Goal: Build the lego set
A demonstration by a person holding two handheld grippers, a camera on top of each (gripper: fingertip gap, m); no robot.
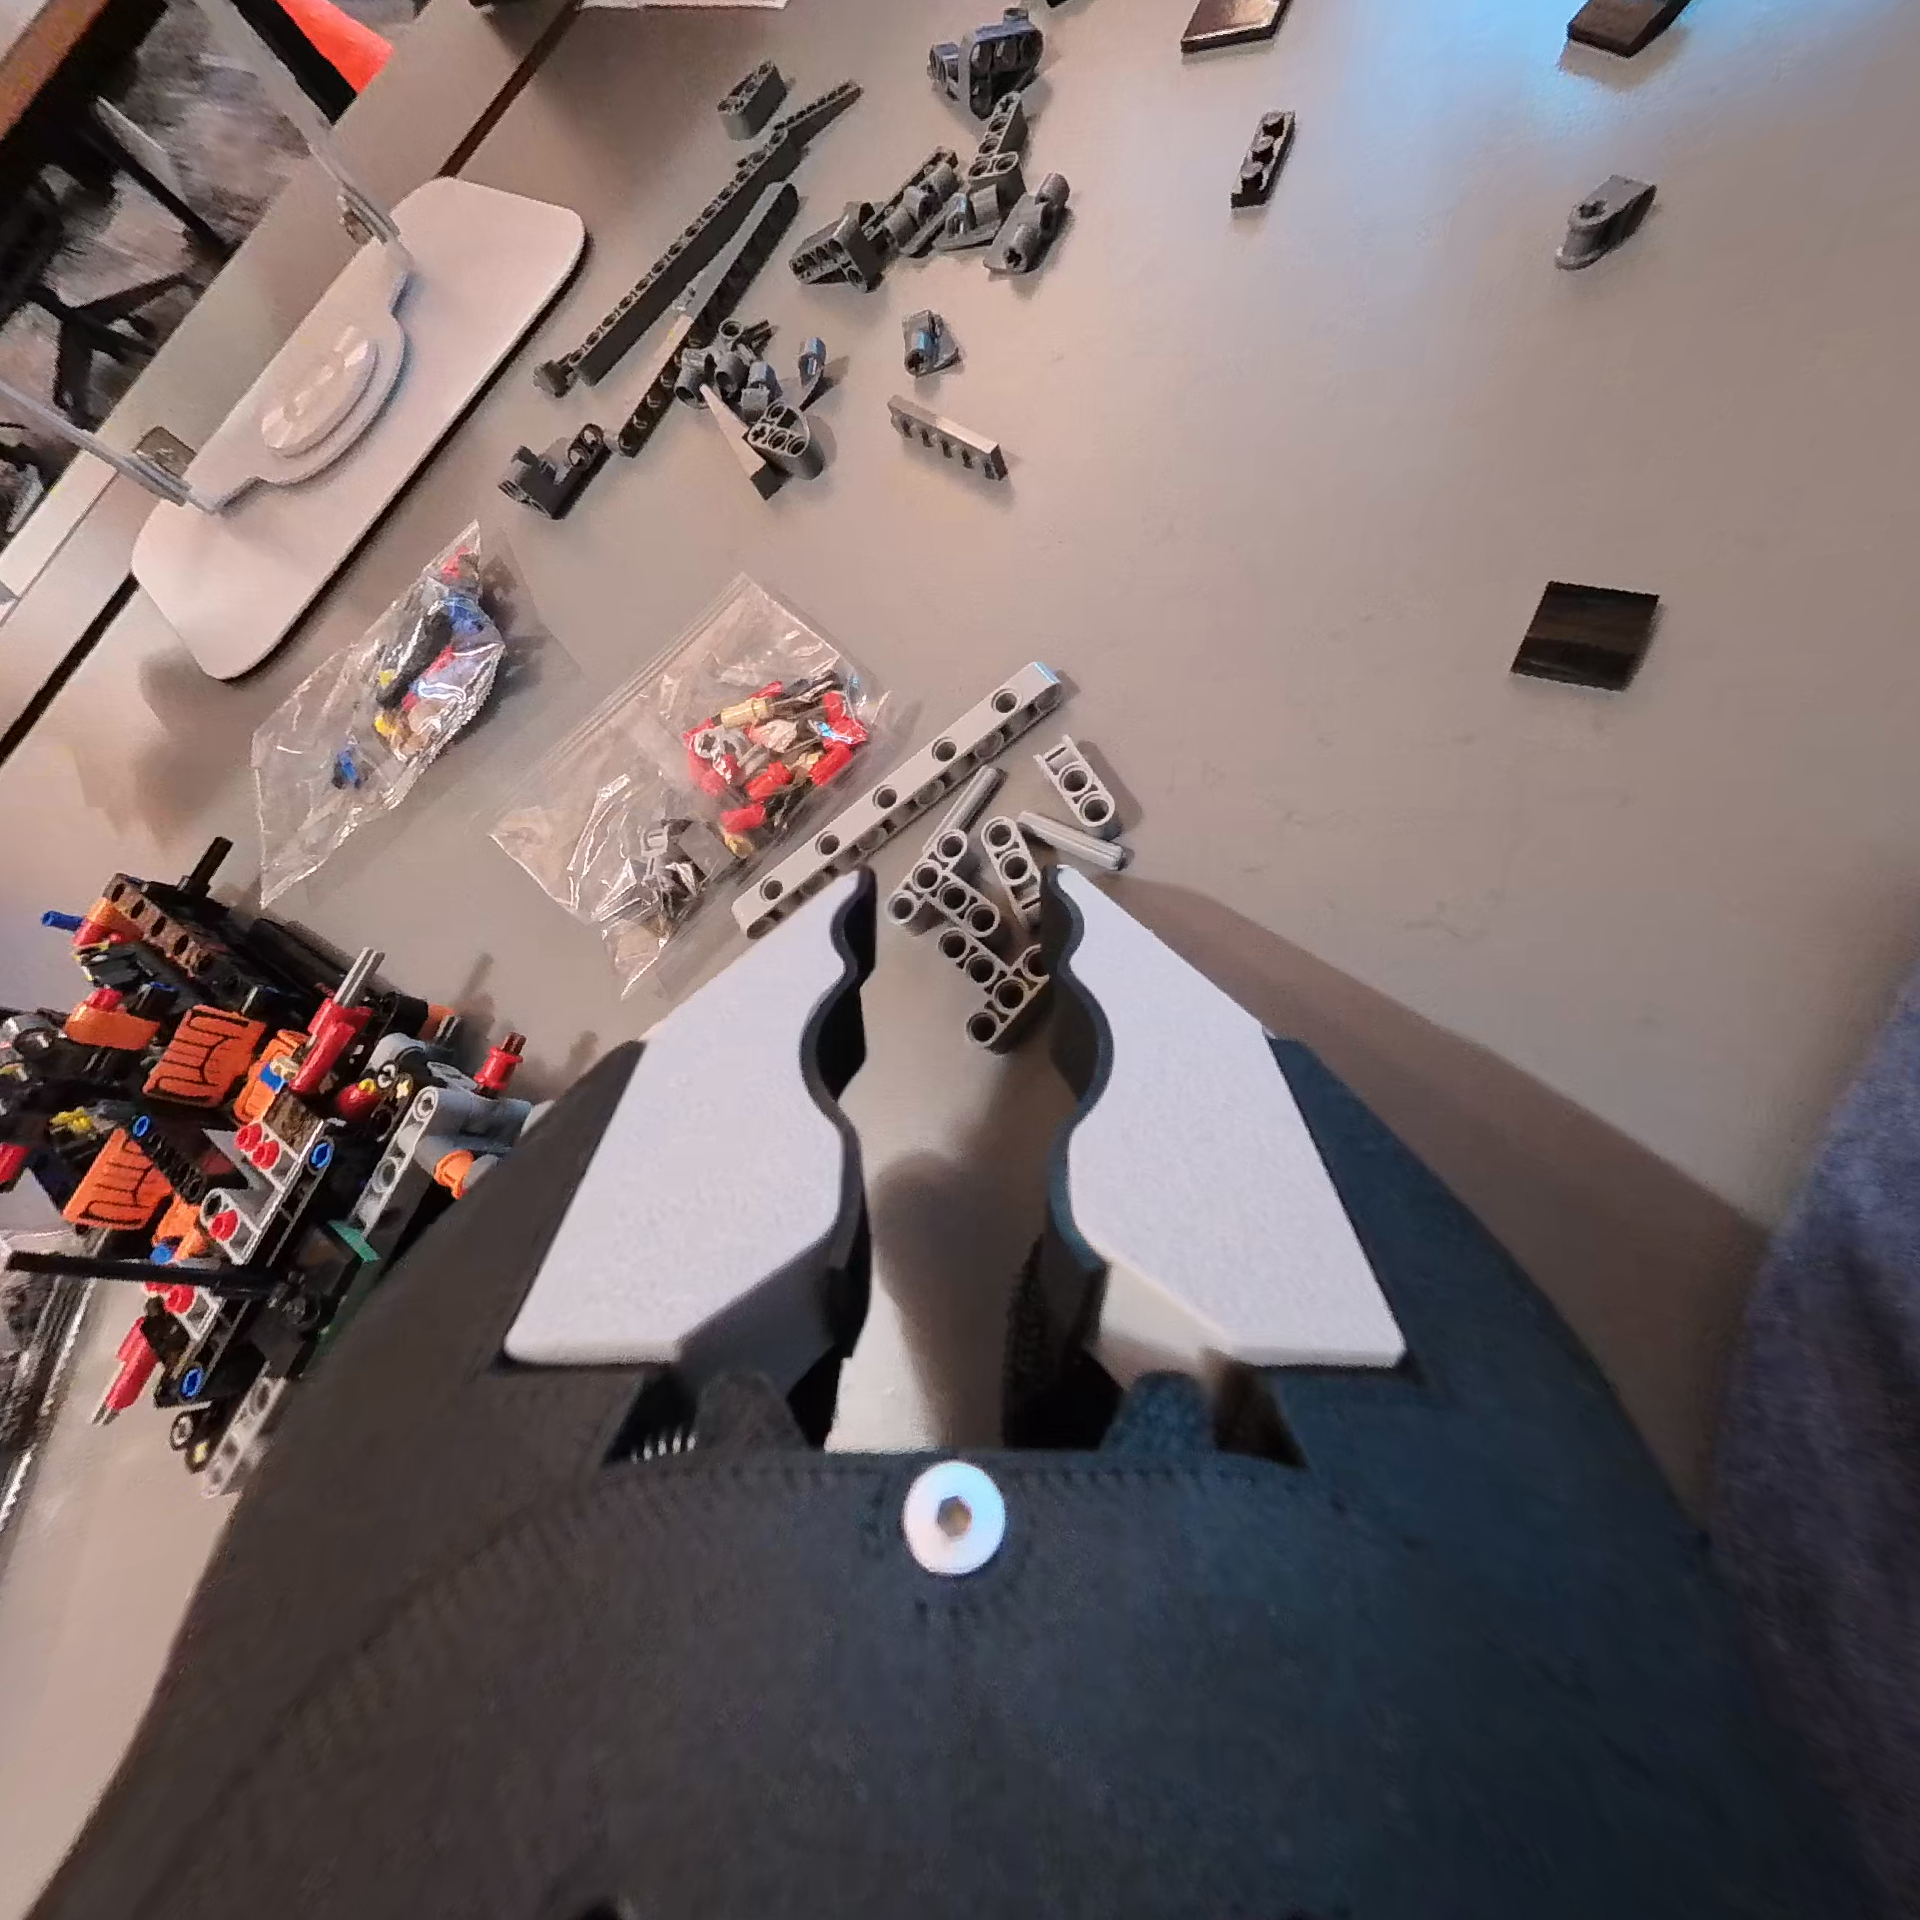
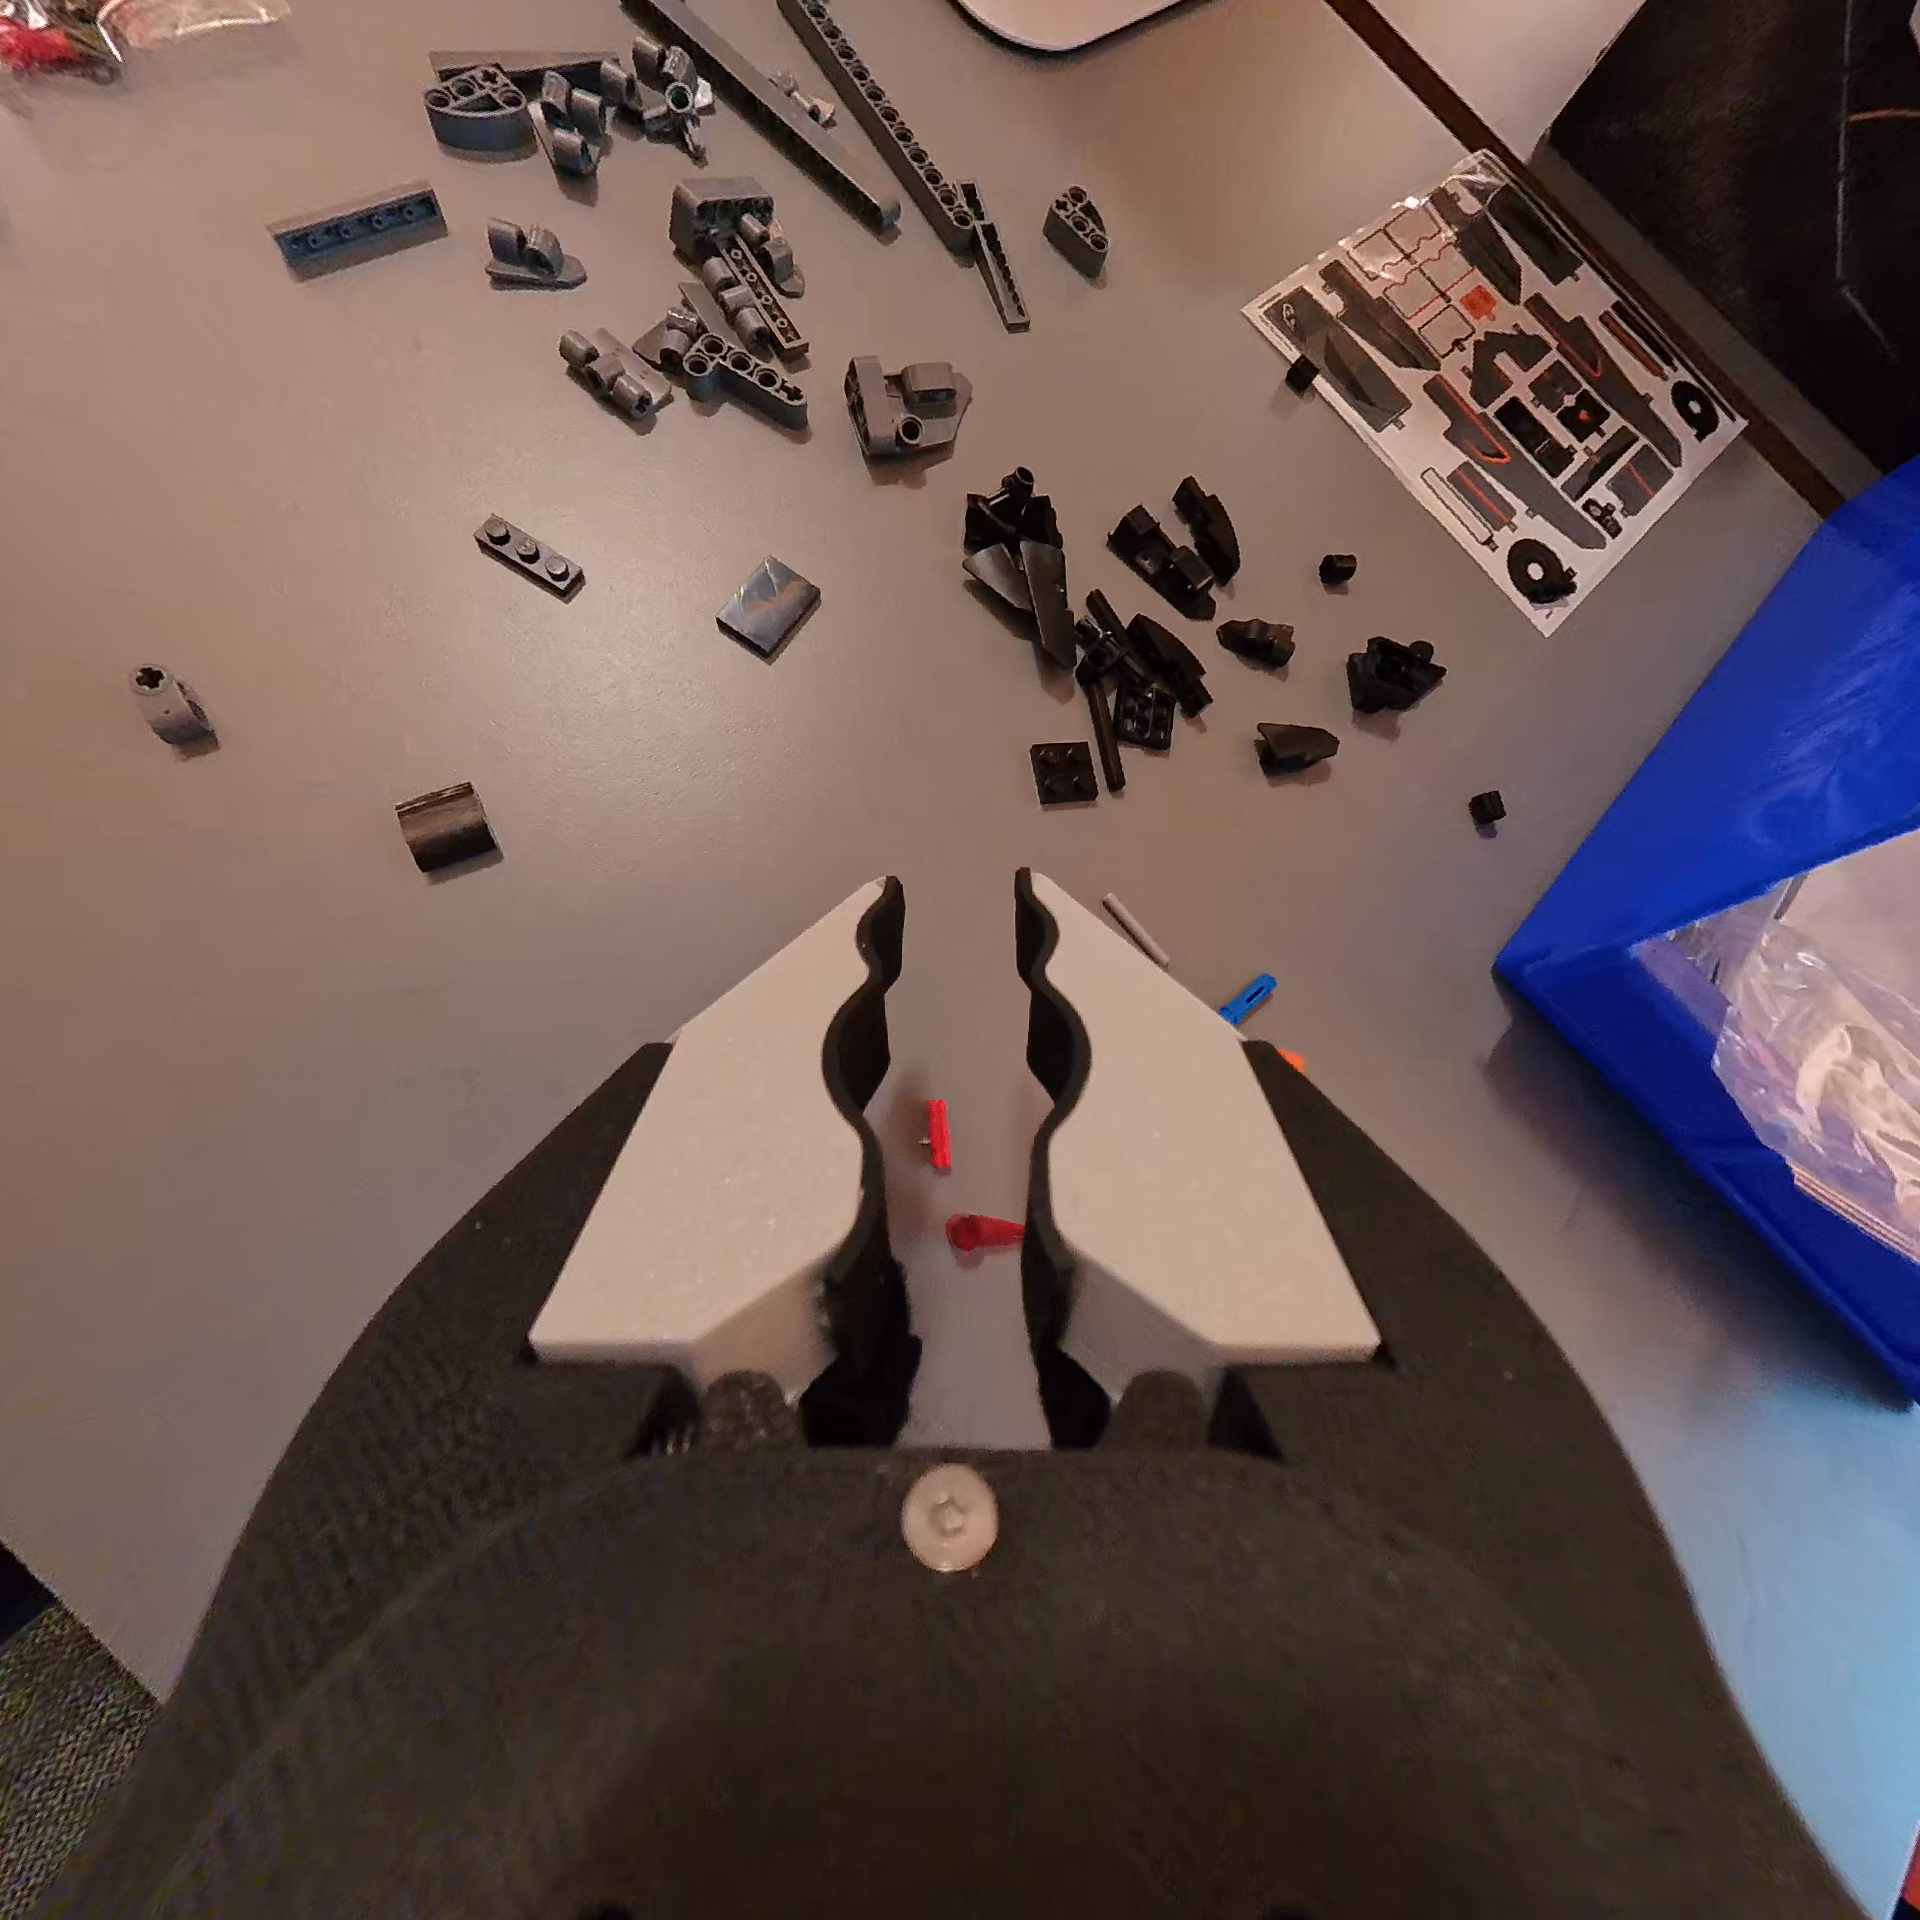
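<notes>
Left gripper [image 1: 961,883] jaws straddle light-grey beam [image 1: 902,795] running diagonally up-right.

Smooth grey tabletop [image 2: 623,935] under soft, bluish light — dark wood edge [image 2: 1621,270], speckled carpet [image 2: 62,1745] below.

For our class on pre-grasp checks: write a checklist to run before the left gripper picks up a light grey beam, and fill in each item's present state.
1. Left gripper open: ok.
2. Light grey L-shaped beam lies between the fingers: ok.
3. Target is free of neighbours: not ok, a short grey beam lies against it.
4. Fingertips down at table level: cannot tell.
5. Right gripper empty: ok, open over two red pins.
6. Partly built model clear of the grasp: ok, off to the side.
</notes>
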